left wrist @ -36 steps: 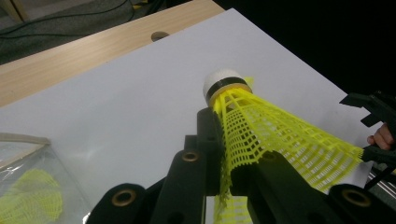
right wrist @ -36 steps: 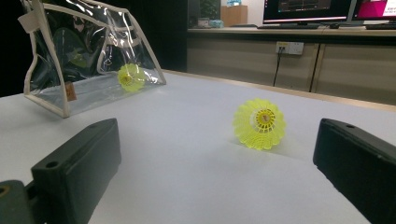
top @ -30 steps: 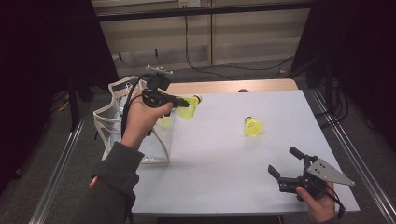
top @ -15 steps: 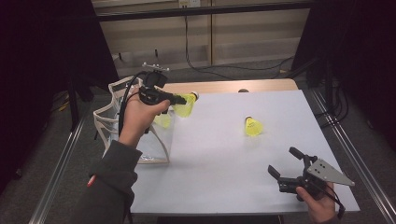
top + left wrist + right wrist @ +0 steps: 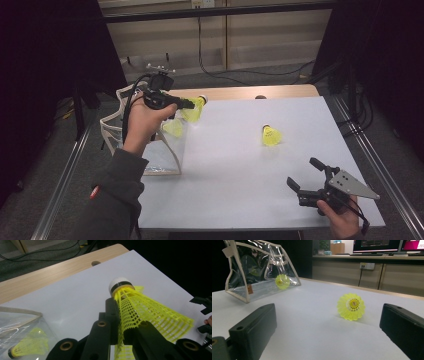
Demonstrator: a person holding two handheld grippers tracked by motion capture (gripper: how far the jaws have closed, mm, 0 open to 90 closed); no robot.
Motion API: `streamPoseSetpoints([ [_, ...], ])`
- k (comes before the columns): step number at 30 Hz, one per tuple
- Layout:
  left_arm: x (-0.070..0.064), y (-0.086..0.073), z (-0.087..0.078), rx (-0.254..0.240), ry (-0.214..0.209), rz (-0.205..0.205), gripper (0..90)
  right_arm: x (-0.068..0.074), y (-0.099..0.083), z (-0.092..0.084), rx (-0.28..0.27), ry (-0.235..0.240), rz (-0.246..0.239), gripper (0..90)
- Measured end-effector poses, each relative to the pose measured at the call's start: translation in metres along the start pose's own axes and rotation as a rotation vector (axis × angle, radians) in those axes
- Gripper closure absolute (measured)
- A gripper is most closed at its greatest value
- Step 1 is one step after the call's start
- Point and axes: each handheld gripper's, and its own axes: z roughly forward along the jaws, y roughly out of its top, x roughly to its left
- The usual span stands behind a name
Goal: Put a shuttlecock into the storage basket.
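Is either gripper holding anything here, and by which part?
The left gripper is shut on a yellow shuttlecock, pinching its mesh skirt just below the white cork. The right gripper is open and holds nothing.

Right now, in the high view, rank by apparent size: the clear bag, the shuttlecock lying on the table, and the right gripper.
1. clear bag, largest.
2. right gripper, though it sits nearest the camera, which enlarges it.
3. shuttlecock lying on the table, smallest.
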Motion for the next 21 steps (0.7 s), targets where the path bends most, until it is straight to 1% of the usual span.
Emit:
streamPoseSetpoints([
  [10,0.002,0.002,-0.006,-0.002,0.021,0.000,87.2,0.000,0.000,0.000,0.000,0.001,0.000,1.1],
  [15,0.005,0.004,-0.010,-0.007,0.030,-0.003,87.2,0.000,0.000,0.000,-0.001,0.000,-0.002,1.0],
  [16,0.005,0.004,-0.010,-0.012,0.032,-0.009,87.2,0.000,0.000,0.000,0.000,0.000,-0.001,1.0],
  [21,0.008,0.005,-0.014,-0.012,0.046,-0.006,87.2,0.000,0.000,0.000,0.000,0.001,-0.002,1.1],
])
